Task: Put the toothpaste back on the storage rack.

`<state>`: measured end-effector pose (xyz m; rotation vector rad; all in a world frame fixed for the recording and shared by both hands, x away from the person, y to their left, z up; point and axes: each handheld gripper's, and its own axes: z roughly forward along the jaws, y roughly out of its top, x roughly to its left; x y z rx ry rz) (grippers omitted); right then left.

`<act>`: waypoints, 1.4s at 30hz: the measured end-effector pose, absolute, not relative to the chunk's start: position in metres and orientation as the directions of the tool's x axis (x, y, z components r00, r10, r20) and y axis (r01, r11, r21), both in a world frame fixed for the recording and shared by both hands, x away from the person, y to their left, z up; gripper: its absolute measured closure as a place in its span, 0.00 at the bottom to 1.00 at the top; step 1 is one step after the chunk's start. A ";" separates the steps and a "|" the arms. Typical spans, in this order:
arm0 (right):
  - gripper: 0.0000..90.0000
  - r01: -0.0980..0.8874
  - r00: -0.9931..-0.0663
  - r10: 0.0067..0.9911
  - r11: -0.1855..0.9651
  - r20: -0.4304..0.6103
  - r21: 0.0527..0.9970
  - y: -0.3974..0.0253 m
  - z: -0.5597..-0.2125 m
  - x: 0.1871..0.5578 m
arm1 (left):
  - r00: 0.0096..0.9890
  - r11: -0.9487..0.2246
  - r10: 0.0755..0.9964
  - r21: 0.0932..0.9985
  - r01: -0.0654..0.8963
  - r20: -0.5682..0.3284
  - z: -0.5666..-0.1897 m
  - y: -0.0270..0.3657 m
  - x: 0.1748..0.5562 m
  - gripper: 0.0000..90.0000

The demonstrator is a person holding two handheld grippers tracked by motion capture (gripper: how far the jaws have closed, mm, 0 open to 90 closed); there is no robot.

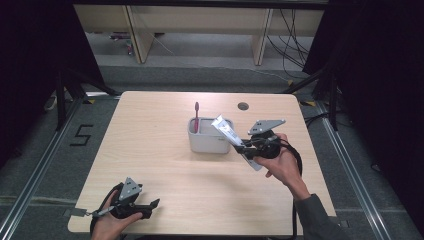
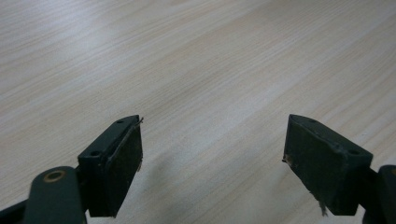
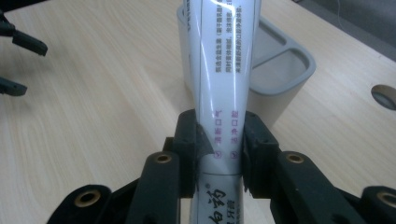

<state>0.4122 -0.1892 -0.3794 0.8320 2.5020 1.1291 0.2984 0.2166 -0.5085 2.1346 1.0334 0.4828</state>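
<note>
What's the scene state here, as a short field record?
held item: white printed toothpaste tube, tilted toward the holder
right gripper: shut on the tube, fingers pinching near its lower part
left gripper: open, holding nothing, above bare tabletop
holder: grey plastic rounded-rectangle organiser cup
in holder: red toothbrush, standing upright
surface: light wooden table
</note>
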 end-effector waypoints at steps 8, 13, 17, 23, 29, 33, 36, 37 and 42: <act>0.79 0.372 -0.795 0.606 0.496 -0.006 0.785 -0.184 -0.374 0.421 | 0.604 -0.413 0.797 0.741 0.529 0.012 -0.509 0.215 0.298 0.21; 0.79 0.356 -0.792 0.611 0.474 -0.009 0.805 -0.181 -0.370 0.426 | 0.597 -0.400 0.802 0.745 0.533 0.004 -0.510 0.214 0.297 0.21; 0.79 0.363 -0.788 0.615 0.449 0.012 0.816 -0.177 -0.367 0.430 | 0.595 -0.397 0.804 0.747 0.534 0.002 -0.510 0.214 0.297 0.21; 0.79 0.352 -0.783 0.622 0.422 0.016 0.835 -0.173 -0.365 0.437 | 0.607 -0.421 0.795 0.736 0.530 0.018 -0.509 0.215 0.297 0.21; 0.79 0.349 -0.783 0.621 0.393 0.034 0.851 -0.169 -0.365 0.445 | 0.597 -0.398 0.802 0.747 0.532 0.002 -0.510 0.213 0.297 0.21; 0.79 0.342 -0.781 0.622 0.353 0.054 0.871 -0.166 -0.363 0.452 | 0.598 -0.399 0.802 0.746 0.533 0.002 -0.510 0.214 0.297 0.21; 0.79 0.352 -0.779 0.622 0.329 0.080 0.876 -0.160 -0.360 0.455 | 0.596 -0.396 0.803 0.747 0.534 -0.001 -0.510 0.213 0.297 0.21; 0.79 0.334 -0.786 0.615 0.326 0.071 0.884 -0.159 -0.360 0.458 | 0.597 -0.397 0.802 0.747 0.533 0.000 -0.510 0.213 0.297 0.21; 0.79 0.339 -0.780 0.618 0.288 0.097 0.896 -0.149 -0.358 0.464 | 0.599 -0.398 0.801 0.746 0.533 -0.001 -0.510 0.214 0.297 0.21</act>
